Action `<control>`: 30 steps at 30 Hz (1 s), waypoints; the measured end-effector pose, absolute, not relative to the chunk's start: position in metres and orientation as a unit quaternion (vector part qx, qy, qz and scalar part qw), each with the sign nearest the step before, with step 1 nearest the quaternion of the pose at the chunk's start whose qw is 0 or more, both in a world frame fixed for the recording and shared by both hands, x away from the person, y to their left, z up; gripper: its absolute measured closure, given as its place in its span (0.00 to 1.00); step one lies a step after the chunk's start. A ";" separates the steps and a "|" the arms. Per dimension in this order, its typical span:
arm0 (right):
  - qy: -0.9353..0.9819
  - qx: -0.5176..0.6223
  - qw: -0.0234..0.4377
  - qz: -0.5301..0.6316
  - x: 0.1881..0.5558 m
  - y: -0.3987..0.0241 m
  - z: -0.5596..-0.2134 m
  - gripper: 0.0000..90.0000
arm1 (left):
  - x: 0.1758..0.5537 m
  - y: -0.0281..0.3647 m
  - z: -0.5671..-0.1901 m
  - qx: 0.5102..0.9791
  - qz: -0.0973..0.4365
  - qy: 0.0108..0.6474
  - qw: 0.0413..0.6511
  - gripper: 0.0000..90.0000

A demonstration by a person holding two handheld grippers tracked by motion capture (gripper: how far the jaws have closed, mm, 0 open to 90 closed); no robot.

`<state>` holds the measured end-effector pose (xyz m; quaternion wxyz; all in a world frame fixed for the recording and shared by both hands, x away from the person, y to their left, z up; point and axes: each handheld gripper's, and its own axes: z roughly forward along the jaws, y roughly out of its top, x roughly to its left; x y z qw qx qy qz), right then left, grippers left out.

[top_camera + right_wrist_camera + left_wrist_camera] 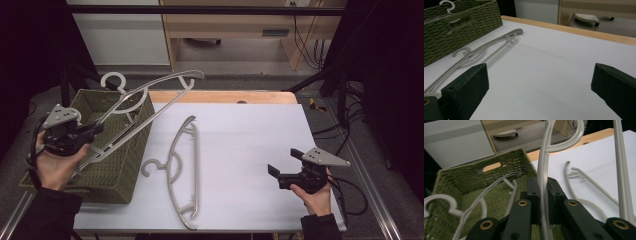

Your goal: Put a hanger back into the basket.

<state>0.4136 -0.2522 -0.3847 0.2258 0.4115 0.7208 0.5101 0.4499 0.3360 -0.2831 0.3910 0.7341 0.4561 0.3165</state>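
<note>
Where basket rim (150, 107) underlies hanger (150, 92)

Soft overhead light falls evenly on the white tabletop (240, 150), leaving only faint shadows, while the room beyond its left and right edges sinks into darkness, and both gripper views are slightly soft, the near jaws blurred.

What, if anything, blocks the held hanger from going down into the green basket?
Nothing solid bars the way. The left tool grips the hanger above the basket, whose top is open. Another hanger already lies inside, so the held one would settle onto it.
</note>
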 end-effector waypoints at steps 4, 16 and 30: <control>0.720 0.413 0.226 0.509 0.414 -0.252 -0.385 0.02 | 0.450 0.357 -0.284 0.727 0.331 0.470 0.376 0.91; 0.723 0.415 0.225 0.504 0.415 -0.251 -0.387 0.02 | 0.455 0.409 -0.302 0.718 0.348 0.495 0.346 0.91; 0.722 0.417 0.227 0.503 0.416 -0.251 -0.388 0.02 | 0.450 0.447 -0.318 0.706 0.363 0.512 0.327 0.91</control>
